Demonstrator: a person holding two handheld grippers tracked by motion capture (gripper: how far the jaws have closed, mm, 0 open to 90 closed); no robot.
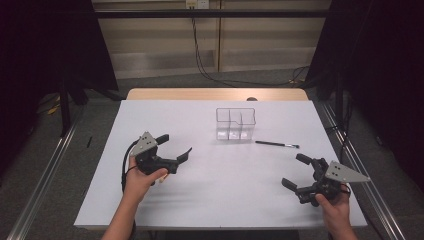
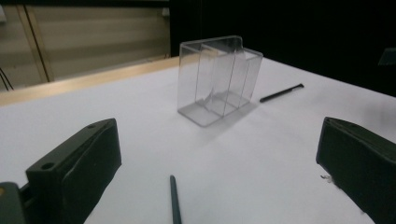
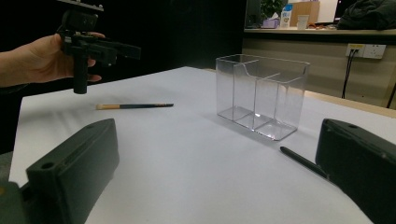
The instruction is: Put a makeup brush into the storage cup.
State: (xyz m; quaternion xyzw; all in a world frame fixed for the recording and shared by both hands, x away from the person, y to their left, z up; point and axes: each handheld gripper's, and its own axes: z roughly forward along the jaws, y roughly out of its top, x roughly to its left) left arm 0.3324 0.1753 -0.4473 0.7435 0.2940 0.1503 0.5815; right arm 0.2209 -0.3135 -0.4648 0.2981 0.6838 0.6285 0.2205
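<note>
**High view: two brushes to lift into the clear holder**

High view shows both grippers released over the white table (image 1: 150, 210), holding nothing. The left gripper (image 1: 176, 146) hovers above a brush (image 2: 174, 200) lying just below its jaws; the right gripper (image 1: 296, 171) sits near the other brush (image 1: 276, 144), which lies just right of the clear holder (image 1: 235, 123). Lower each gripper squarely, straddle the handle mid-length, close gently, then tip it upright over a compartment.

A clear plastic organizer (image 1: 236, 123) (three compartments) stands upright on the white table (image 1: 220, 200). A thin black brush (image 1: 276, 144) lies just right of it. The left gripper (image 1: 176, 147) and right gripper (image 1: 295, 171) are both held low, jaws apart, holding nothing.
</note>
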